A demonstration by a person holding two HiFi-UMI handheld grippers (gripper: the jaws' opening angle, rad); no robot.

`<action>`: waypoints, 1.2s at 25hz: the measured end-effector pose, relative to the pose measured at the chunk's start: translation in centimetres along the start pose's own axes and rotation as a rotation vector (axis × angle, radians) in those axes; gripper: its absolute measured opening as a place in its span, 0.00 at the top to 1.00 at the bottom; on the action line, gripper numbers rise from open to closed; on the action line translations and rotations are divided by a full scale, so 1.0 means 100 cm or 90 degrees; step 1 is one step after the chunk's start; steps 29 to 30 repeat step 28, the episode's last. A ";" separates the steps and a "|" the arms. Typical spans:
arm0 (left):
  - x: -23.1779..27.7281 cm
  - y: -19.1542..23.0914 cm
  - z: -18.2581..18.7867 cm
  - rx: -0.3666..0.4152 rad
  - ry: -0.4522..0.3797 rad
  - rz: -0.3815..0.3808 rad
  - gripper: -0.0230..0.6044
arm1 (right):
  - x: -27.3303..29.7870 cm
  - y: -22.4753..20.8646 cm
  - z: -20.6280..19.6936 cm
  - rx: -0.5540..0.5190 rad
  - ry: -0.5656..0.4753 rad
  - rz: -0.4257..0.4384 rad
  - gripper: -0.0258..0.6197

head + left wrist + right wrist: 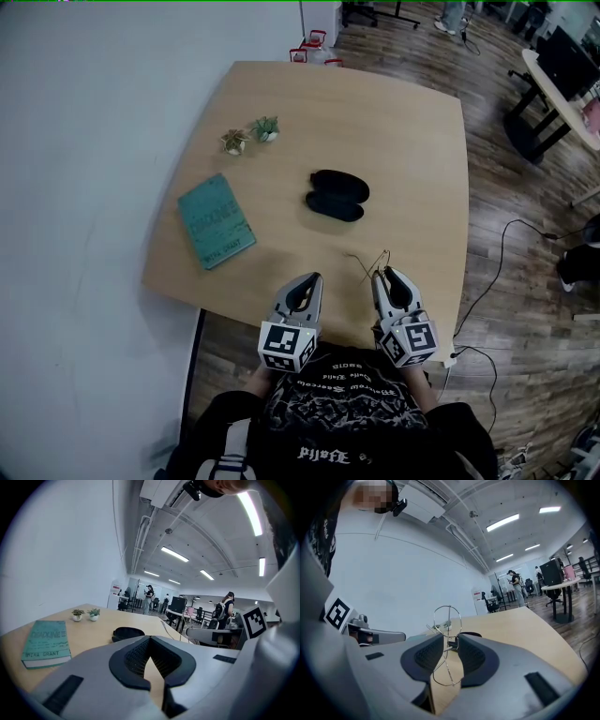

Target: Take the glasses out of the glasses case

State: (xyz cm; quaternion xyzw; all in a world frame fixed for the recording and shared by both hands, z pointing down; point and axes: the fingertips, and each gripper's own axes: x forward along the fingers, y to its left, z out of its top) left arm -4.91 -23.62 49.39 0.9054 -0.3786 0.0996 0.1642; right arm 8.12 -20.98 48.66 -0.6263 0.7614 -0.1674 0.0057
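Okay, quick pass. My right gripper (380, 275) is clamped on the glasses (367, 263). In the right gripper view the thin wire frame (447, 620) is pinched between the pads near the bridge, with one lens ring standing above the jaws and wire hanging below. Gripping at the centre makes sense, since it keeps the light frame from swinging. The glasses are out of the glasses case (336, 195) and held over the near part of the bench (412, 159), well apart from the case.

The case sits mid-bench. It looks open, showing two dark halves side by side, and nothing is visible inside from the head view.

My left gripper (315, 278) has its jaws together on nothing. The left gripper view shows the tips meeting with only bench behind them (149, 639). It is parked beside the right one with no job just now.

I'd say the removal is basically done, and what's left is setting the glasses down.

For room, there is bare wood between the grippers and the case, and more to the right of the case. The book (217, 220) and two small plants (249, 135) are off to the left, out of the way. The near bench edge runs right under both grippers, so the glasses should go down further in, away from that edge. The right bench edge is also fairly close to the right gripper.
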 end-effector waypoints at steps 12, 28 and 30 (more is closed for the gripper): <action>0.013 0.020 0.005 -0.050 -0.011 0.009 0.96 | 0.011 -0.006 0.004 -0.001 0.004 -0.006 0.80; 0.007 0.009 0.001 -0.009 -0.003 0.028 0.96 | 0.002 0.002 0.001 -0.042 0.010 -0.005 0.80; 0.007 0.009 0.001 -0.009 -0.003 0.028 0.96 | 0.002 0.002 0.001 -0.042 0.010 -0.005 0.80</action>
